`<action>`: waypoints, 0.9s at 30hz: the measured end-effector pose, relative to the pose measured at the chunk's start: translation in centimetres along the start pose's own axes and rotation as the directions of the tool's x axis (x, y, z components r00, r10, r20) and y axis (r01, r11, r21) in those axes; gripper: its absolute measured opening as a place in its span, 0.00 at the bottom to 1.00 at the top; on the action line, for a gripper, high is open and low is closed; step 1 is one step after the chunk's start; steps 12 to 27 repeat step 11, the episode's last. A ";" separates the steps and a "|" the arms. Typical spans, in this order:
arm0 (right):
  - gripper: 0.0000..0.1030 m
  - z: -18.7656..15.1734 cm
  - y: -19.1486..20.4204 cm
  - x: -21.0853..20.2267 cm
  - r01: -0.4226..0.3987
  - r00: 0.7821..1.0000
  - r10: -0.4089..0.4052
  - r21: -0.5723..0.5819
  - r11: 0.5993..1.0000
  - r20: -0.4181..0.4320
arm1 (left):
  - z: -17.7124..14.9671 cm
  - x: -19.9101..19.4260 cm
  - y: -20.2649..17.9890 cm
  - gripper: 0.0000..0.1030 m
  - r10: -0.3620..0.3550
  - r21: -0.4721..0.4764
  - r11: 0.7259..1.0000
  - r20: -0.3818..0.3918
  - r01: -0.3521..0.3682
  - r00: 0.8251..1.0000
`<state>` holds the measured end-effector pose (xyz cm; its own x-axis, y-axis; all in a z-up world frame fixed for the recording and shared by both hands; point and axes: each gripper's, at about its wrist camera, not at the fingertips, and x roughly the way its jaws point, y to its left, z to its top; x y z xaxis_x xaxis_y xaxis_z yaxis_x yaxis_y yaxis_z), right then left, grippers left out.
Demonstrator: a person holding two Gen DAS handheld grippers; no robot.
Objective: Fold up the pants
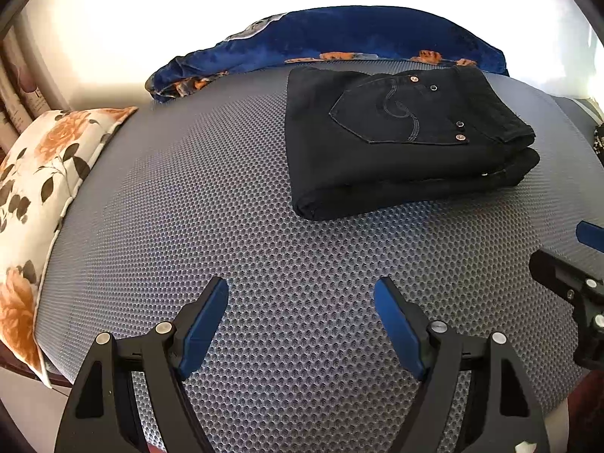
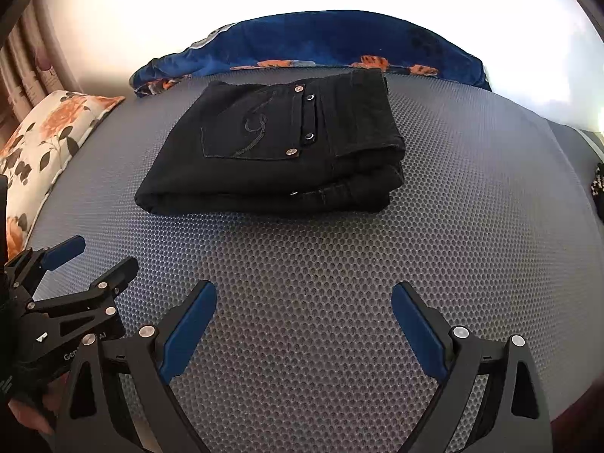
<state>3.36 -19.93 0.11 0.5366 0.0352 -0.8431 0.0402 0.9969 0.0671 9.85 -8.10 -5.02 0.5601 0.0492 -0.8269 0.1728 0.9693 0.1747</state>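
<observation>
Pants: black jeans, folded into a compact stack of several layers, back pocket with curled stitching and metal rivets facing up; they lie flat on the far half of the surface, just in front of the blue blanket.
Surface: a grey honeycomb-textured mat covering what looks like a bed; bare between the pants and both tools.
Left hand-held gripper: jaws spread wide, blue pads well apart, nothing between them; it hovers over the near part of the mat, well apart from the pants.
Right hand-held gripper: jaws also spread wide with only mat showing between the blue pads; near edge of the mat, apart from the pants.
Side by side: in the right wrist view the left tool shows at the left edge, a person's hand partly visible beneath it.
Blue blanket: plush, with orange flower print, bunched along the far edge of the mat, behind the pants.
Pillow: cream with orange roses, lying along the mat's left edge.
Containers: I cannot see any.
</observation>
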 end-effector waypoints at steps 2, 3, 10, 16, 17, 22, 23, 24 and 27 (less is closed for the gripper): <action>0.91 0.0 0.0 0.0 0.000 1.000 0.000 0.001 1.000 0.001 | 0.0 0.0 0.0 0.75 0.002 0.001 1.000 0.001 -0.002 1.000; 0.91 0.0 0.0 0.1 -0.002 1.000 0.002 0.001 1.000 -0.001 | 0.0 0.0 0.0 0.75 -0.001 0.001 1.000 0.001 0.001 1.000; 0.91 0.0 -0.1 0.0 -0.004 1.000 0.004 0.008 1.000 0.001 | 0.1 0.0 0.1 0.75 -0.021 -0.010 1.000 -0.003 0.021 1.000; 0.91 0.0 -0.1 0.0 -0.002 1.000 0.002 0.007 1.000 0.001 | 0.1 0.0 0.2 0.75 -0.028 -0.012 1.000 -0.004 0.028 1.000; 0.91 0.0 -0.1 0.0 -0.002 1.000 0.002 0.007 1.000 0.001 | 0.1 0.0 0.2 0.75 -0.028 -0.012 1.000 -0.004 0.028 1.000; 0.91 0.0 -0.1 0.0 -0.002 1.000 0.002 0.007 1.000 0.001 | 0.1 0.0 0.2 0.75 -0.028 -0.012 1.000 -0.004 0.028 1.000; 0.91 0.0 -0.1 0.0 -0.002 1.000 0.002 0.007 1.000 0.001 | 0.1 0.0 0.2 0.75 -0.028 -0.012 1.000 -0.004 0.028 1.000; 0.91 0.0 -0.1 0.0 -0.002 1.000 0.002 0.007 1.000 0.001 | 0.1 0.0 0.2 0.75 -0.028 -0.012 1.000 -0.004 0.028 1.000; 0.91 0.0 -0.1 0.0 -0.002 1.000 0.002 0.007 1.000 0.001 | 0.1 0.0 0.2 0.75 -0.028 -0.012 1.000 -0.004 0.028 1.000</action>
